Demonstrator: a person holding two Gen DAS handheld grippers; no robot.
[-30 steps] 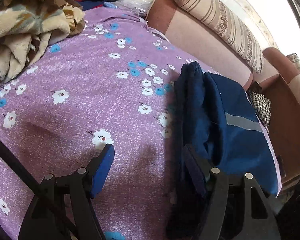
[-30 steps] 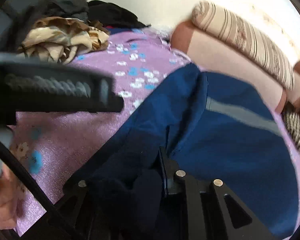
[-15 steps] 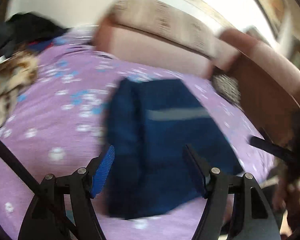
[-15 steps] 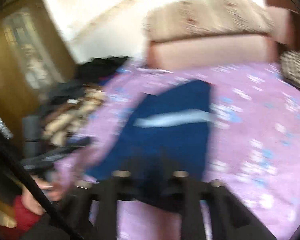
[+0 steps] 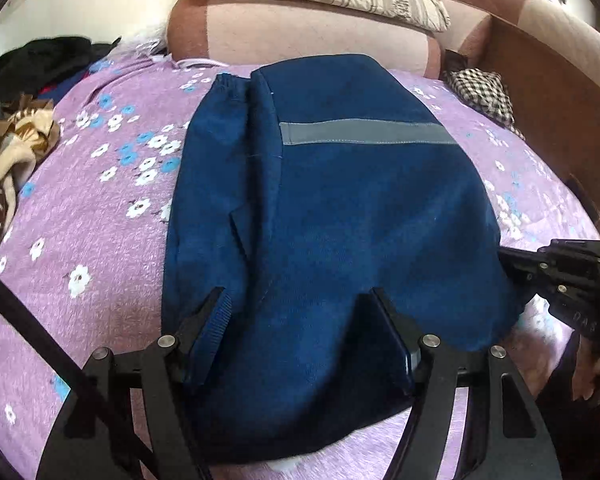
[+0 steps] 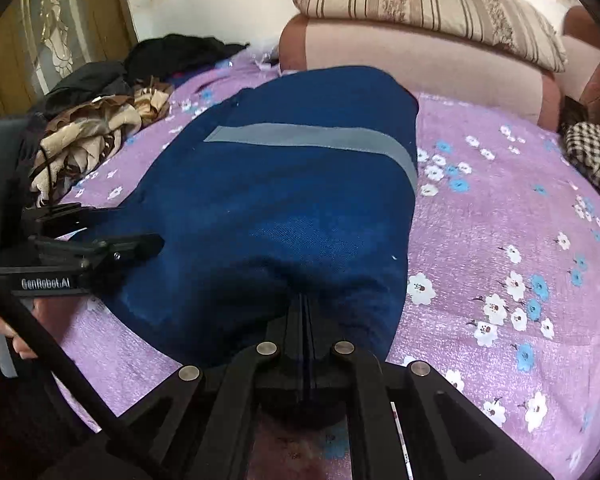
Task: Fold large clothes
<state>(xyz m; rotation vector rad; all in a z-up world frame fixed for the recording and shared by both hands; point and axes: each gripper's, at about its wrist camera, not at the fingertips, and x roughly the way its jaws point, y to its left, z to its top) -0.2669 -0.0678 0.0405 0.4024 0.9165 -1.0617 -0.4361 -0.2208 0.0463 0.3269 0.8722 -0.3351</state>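
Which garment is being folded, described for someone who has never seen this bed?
On the purple floral bedsheet, in front of the pink headboard, lies a navy blue garment. Unlike the brown patterned blanket and black clothes heaped nearby, it carries a single grey stripe.

— Where's the garment [image 5: 340, 216]?
— On the bedspread [image 5: 100, 240] at my twelve, bolster [image 5: 300, 36] behind it.
— And the clothes heap [image 5: 8, 152]?
— At my ten; checked cloth [image 5: 484, 88] at two.
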